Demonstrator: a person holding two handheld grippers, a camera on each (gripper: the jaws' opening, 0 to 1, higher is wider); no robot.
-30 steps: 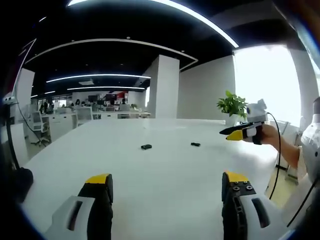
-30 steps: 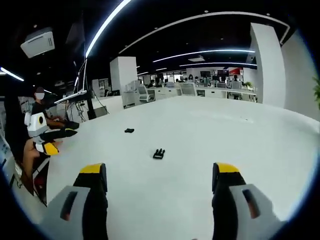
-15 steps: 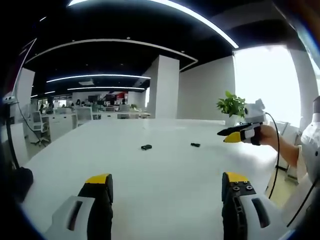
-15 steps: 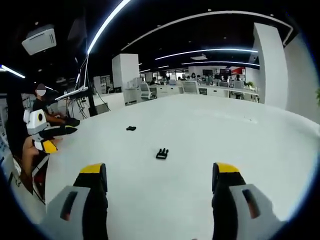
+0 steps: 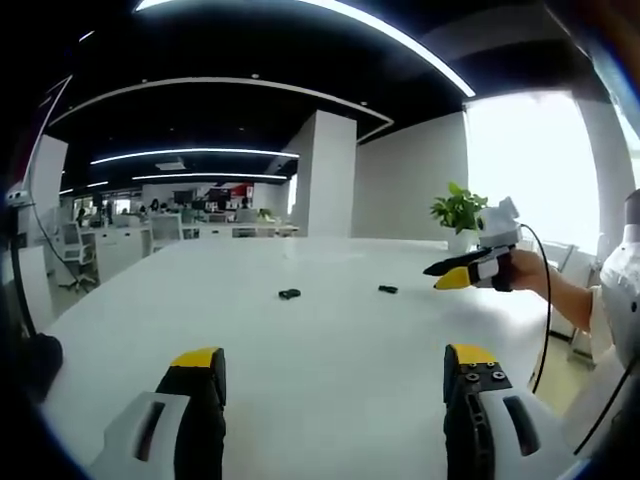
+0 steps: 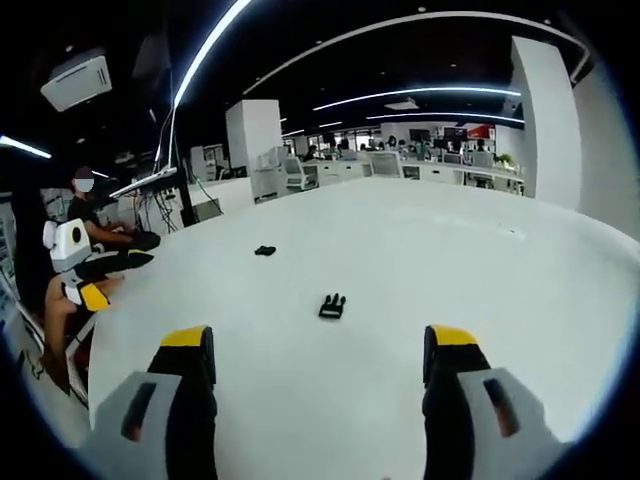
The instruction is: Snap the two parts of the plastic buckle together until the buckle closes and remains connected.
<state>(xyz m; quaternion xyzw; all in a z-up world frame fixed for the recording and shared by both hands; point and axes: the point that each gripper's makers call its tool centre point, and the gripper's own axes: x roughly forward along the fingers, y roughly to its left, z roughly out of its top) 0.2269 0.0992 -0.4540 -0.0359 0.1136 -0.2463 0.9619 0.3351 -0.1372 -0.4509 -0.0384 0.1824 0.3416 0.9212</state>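
Right gripper (image 6: 315, 375): jaws spread, empty | small black pronged plastic buckle part (image 6: 332, 305) dead ahead on white table (image 6: 450, 260), nearer | black socket part (image 6: 264, 250) farther left | left gripper (image 5: 330, 395): spread, empty.

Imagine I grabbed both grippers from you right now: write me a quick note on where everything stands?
Left gripper: open, holding nothing, above the white table.
Right gripper: open, holding nothing, pointed at the pronged buckle part.
Other buckle part lies farther along the table, apart from the first. Both lie loose on the table; from the left gripper view they show as two small dark pieces and.
Done: nothing gripped or joined.
Left: pick up one part in each gripper, line them up, snap them together.
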